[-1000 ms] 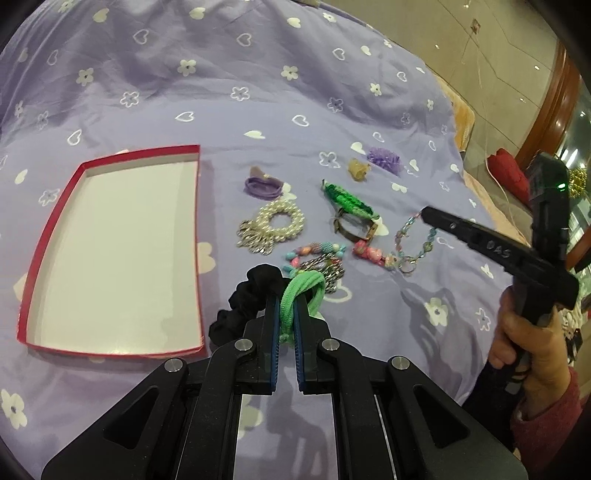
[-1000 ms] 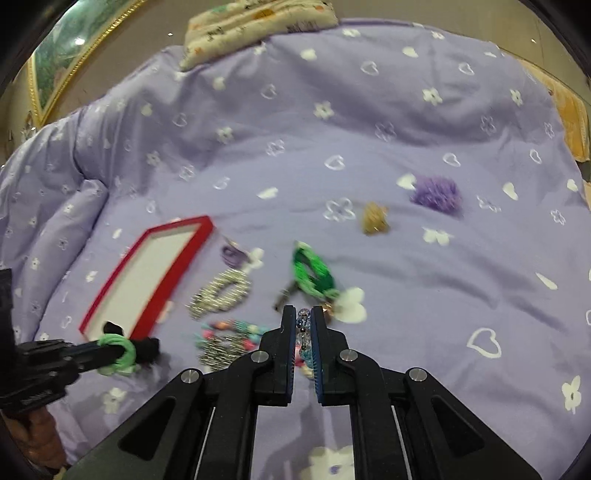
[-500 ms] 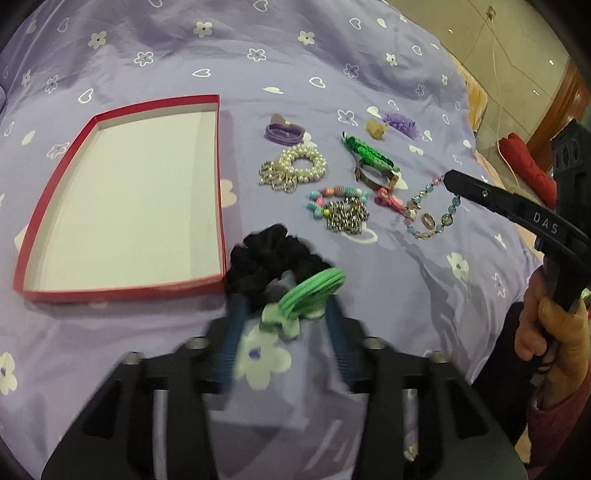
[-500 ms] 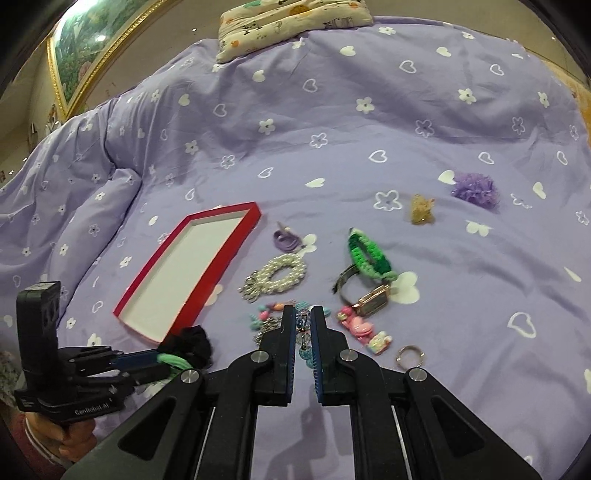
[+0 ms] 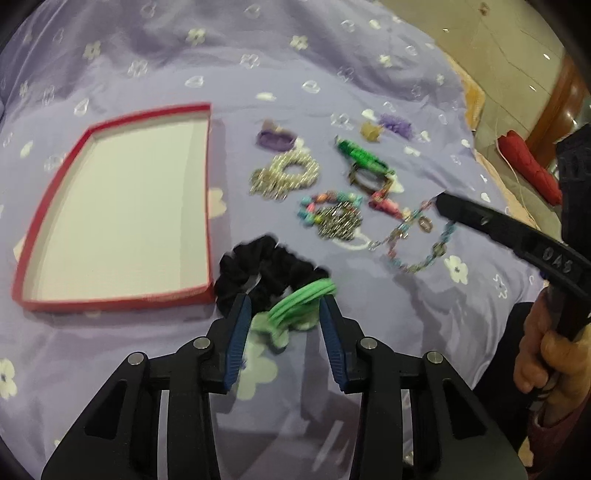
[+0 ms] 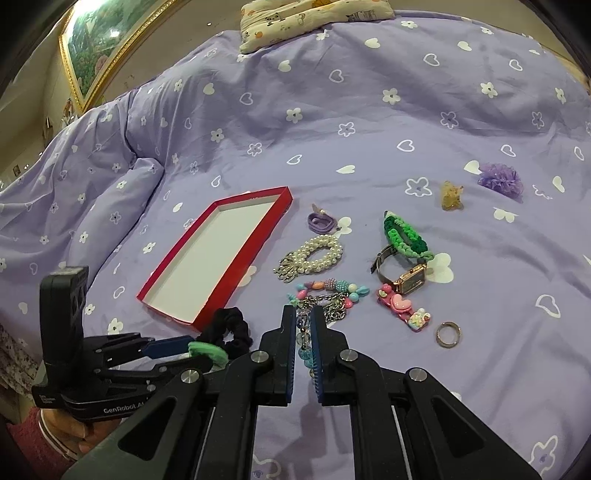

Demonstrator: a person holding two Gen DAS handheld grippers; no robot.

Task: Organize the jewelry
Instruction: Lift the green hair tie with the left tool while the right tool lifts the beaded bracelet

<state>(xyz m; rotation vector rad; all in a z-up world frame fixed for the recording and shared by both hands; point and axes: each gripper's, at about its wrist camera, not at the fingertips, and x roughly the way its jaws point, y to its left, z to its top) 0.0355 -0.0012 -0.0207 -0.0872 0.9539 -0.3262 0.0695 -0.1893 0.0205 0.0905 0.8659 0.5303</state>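
A green hair tie (image 5: pixel 301 301) lies on a black scrunchie (image 5: pixel 266 269) right of the red box (image 5: pixel 110 302), which has a white floor. My left gripper (image 5: pixel 285 300) straddles the tie; its jaws are closing, and the pads do not press on it. My right gripper (image 6: pixel 303 312) is shut on a blue bead chain (image 6: pixel 304 345). In the left wrist view that chain (image 5: pixel 417 254) hangs in a loop from the right gripper (image 5: pixel 443 201), to the right of the jewelry. The left gripper (image 6: pixel 184 345) shows at the lower left of the right wrist view.
On the purple bedspread lie a pearl bracelet (image 6: pixel 314 254), a purple tie (image 6: pixel 321 221), a green braided bracelet (image 6: pixel 404 232), a watch (image 6: pixel 406 275), a colourful bead bracelet (image 6: pixel 328 290), a pink clip (image 6: pixel 400 306) and a ring (image 6: pixel 447 334). A pillow (image 6: pixel 314 18) lies far back.
My left gripper let go of the green tie, which now rests on the black scrunchie between wider jaws. The right gripper drew back with the bead chain.
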